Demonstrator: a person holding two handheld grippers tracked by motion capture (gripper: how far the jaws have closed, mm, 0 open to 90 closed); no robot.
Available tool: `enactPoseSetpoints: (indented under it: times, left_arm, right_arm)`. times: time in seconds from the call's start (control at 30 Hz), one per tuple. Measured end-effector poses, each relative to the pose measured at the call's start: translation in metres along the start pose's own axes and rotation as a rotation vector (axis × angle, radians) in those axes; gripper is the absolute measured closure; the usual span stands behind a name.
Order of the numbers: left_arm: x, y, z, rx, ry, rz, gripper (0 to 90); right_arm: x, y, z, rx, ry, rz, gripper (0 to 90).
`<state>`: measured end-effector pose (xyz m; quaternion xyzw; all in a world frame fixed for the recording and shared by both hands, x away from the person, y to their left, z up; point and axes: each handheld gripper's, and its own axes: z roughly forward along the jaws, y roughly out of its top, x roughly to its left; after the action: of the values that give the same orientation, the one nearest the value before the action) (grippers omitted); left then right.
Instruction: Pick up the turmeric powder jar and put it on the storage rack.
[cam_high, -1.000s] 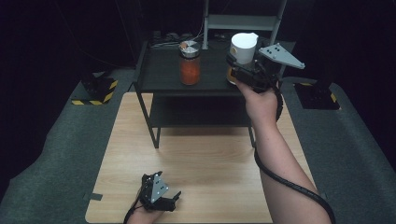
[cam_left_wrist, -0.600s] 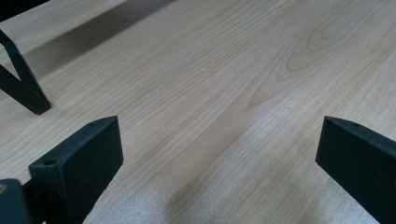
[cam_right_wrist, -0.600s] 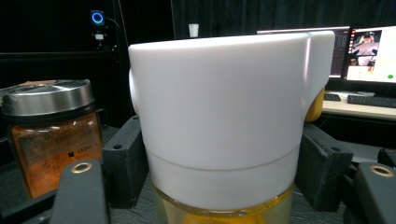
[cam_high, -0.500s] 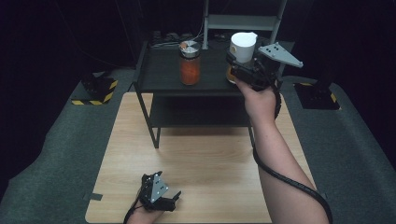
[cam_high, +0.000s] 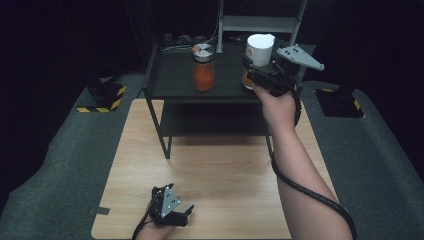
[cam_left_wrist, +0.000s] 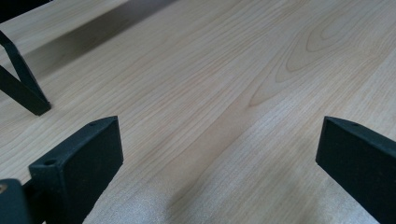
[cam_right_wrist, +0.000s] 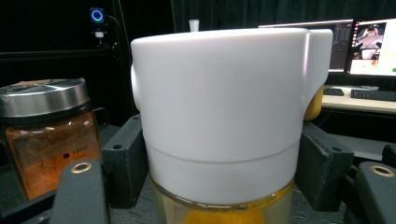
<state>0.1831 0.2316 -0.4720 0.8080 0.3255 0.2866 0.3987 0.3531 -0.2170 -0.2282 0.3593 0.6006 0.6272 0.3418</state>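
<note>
A jar with a tall white cap (cam_high: 260, 47) and yellow contents stands on the top of a black shelf rack (cam_high: 170, 85). My right gripper (cam_high: 250, 71) is shut on it from the near side. In the right gripper view the black jaws press both sides of the jar (cam_right_wrist: 219, 102) just below the cap. A glass spice jar (cam_high: 203, 67) with orange powder and a metal lid stands to its left, apart from it. My left gripper (cam_high: 187, 214) rests low at the table's front edge, open, with bare wood between its jaws (cam_left_wrist: 219, 154).
The wooden table (cam_high: 225, 170) lies in front of the rack, whose leg (cam_left_wrist: 23, 88) shows in the left gripper view. A lower shelf (cam_high: 215, 122) sits under the top one. Grey floor and yellow-black striped bases (cam_high: 102, 95) flank the table. Monitors (cam_right_wrist: 369, 46) glow behind.
</note>
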Motion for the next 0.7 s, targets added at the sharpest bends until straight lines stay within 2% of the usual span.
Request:
enactPoseSetpoints:
  times: [0.3,0.7]
  left_arm:
    - [0.0002,0.0002,0.0001,0.001,-0.001,-0.001,0.9]
    - [-0.0007,0.0003,0.0002,0.002,0.000,0.007,0.9]
  right_arm:
    - [-0.0007,0.0005,-0.0004,0.004,0.003,0.002,27.7]
    - [0.0025,-0.0005,-0.0052,0.015,-0.002,-0.013,10.6]
